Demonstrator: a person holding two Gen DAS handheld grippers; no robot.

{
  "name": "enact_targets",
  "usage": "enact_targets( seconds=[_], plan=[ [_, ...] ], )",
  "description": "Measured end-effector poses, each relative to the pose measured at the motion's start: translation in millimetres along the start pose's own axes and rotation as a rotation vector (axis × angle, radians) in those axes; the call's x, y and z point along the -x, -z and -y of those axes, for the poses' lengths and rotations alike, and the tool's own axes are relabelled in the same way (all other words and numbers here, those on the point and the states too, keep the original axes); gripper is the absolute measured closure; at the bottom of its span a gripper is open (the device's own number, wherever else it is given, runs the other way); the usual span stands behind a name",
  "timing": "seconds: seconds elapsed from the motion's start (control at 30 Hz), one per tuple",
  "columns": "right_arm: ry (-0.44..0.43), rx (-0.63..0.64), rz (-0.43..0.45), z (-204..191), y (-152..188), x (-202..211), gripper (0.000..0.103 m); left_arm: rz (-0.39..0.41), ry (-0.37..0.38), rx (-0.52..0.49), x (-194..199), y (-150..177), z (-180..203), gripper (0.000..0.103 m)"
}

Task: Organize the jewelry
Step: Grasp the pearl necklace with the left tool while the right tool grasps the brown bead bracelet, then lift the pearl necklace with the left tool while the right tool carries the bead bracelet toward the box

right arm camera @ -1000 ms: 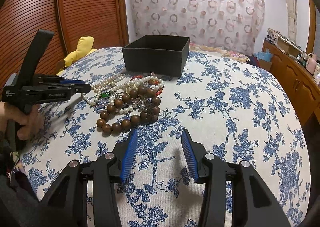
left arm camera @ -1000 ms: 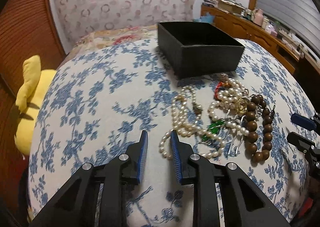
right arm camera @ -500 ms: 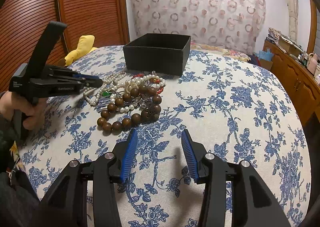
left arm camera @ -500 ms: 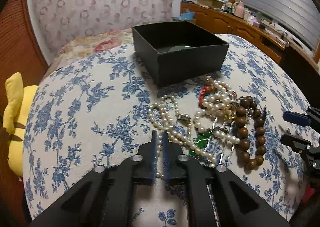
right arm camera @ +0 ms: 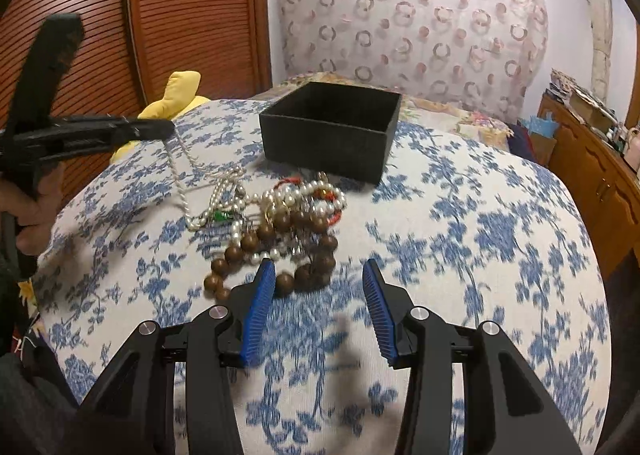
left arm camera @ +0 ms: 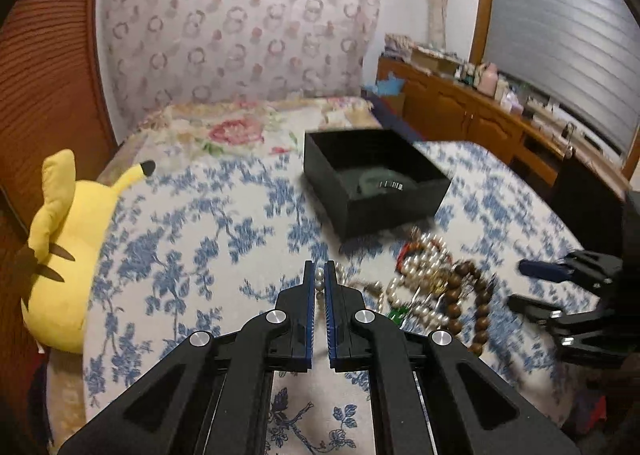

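Observation:
My left gripper (left arm camera: 319,275) is shut on a white pearl necklace (left arm camera: 319,282) and holds it up; in the right wrist view the strand (right arm camera: 182,179) hangs from the left gripper (right arm camera: 160,128) down to the jewelry pile (right arm camera: 288,215). The pile holds pearl strings, a brown wooden bead bracelet (right arm camera: 236,255), red beads and a green piece (right arm camera: 222,216); it also shows in the left wrist view (left arm camera: 436,287). An open black box (right arm camera: 330,131) stands behind the pile, with something grey inside (left arm camera: 380,183). My right gripper (right arm camera: 318,275) is open just in front of the pile.
The jewelry lies on a blue-flowered white bedspread (right arm camera: 460,223). A yellow plush toy (left arm camera: 68,235) lies at the bed's left edge. A wooden dresser with clutter (left arm camera: 500,119) stands to the right, and a patterned curtain (right arm camera: 400,23) hangs behind the bed.
My left gripper closed on the pearl necklace and lifted it up and back from the pile. My right gripper moved forward toward the wooden beads, still open.

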State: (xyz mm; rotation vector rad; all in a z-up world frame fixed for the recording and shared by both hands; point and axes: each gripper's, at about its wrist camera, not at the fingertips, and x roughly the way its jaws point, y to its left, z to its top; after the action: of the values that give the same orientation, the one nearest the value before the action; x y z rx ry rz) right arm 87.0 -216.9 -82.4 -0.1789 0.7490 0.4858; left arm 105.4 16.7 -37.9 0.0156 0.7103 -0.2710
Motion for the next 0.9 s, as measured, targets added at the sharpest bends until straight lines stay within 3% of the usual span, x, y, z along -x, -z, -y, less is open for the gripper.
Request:
enact_targets(
  seconds=[0.17, 0.3, 0.43, 0.57, 0.63, 0.67, 0.9],
  plan=[
    [-0.024, 0.005, -0.047, 5, -12, -24, 0.056, 0.046, 0.013, 0.003, 12, -10, 5, 0.099],
    [-0.056, -0.025, -0.074, 16, -19, -38, 0.066, 0.066, 0.015, -0.002, 17, -17, 8, 0.099],
    [-0.112, -0.059, -0.096, 23, -23, -48, 0.066, 0.087, 0.016, -0.015, 22, -25, 13, 0.099],
    [-0.164, -0.085, -0.106, 28, -22, -50, 0.070, 0.099, 0.011, -0.023, 25, -32, 16, 0.099],
    [-0.201, -0.104, -0.114, 31, -20, -50, 0.083, 0.103, 0.009, -0.025, 26, -35, 17, 0.099],
    [-0.214, -0.104, -0.114, 31, -20, -50, 0.085, 0.107, 0.009, -0.026, 27, -37, 17, 0.099],
    [-0.214, -0.064, -0.062, 26, -25, -30, 0.088, 0.136, 0.008, -0.037, 35, -51, 22, 0.099]
  ],
)
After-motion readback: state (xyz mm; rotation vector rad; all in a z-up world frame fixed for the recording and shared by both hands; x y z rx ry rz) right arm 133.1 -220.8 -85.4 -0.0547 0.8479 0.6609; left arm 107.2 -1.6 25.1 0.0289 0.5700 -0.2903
